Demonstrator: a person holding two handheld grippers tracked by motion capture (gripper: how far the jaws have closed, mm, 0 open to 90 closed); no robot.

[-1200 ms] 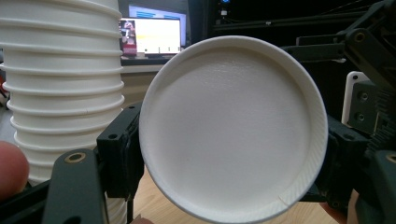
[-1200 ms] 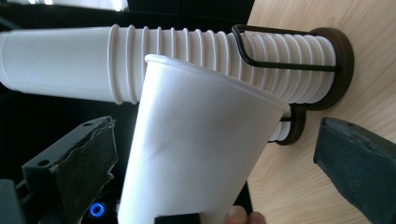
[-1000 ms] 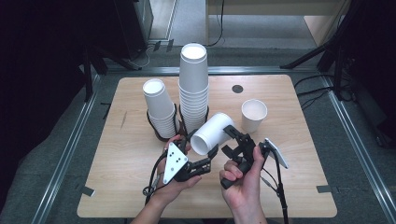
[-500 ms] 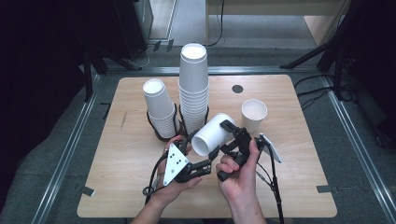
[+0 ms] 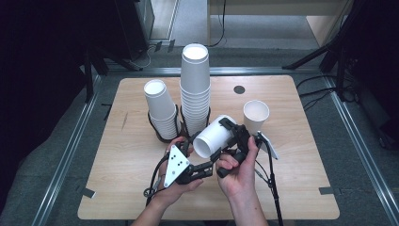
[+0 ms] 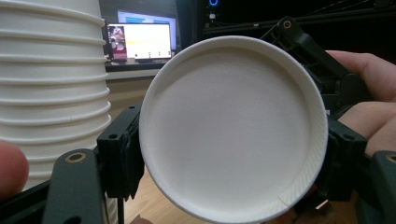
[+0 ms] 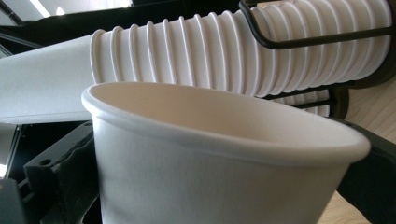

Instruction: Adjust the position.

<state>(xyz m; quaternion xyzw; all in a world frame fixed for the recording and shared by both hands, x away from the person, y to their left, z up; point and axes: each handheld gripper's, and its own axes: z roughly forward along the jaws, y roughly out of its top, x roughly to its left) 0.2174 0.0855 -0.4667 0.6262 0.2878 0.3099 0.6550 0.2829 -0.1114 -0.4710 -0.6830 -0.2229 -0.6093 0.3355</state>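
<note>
A white paper cup [image 5: 211, 139] lies on its side above the wooden table [image 5: 122, 188], held between both hands. My left gripper [image 5: 202, 150] is shut on its base end; the left gripper view has the cup's round bottom [image 6: 231, 126] facing the camera between the two black jaws. My right gripper [image 5: 230, 139] reaches around the mouth end from the right. In the right gripper view the cup's rim [image 7: 210, 140] sits between the jaws, which flank it without denting it. The right gripper [image 6: 317, 56] also appears behind the cup in the left gripper view.
Just behind the held cup stand a tall stack of cups [image 5: 195, 89] and a shorter stack [image 5: 161, 108], each upside down in a black wire holder. One upright cup [image 5: 256, 115] stands to the right. A small dark disc [image 5: 239, 89] marks the far table.
My right hand and gripper have slid left along the cup toward the left gripper. The cup and the left hand have stayed put.
</note>
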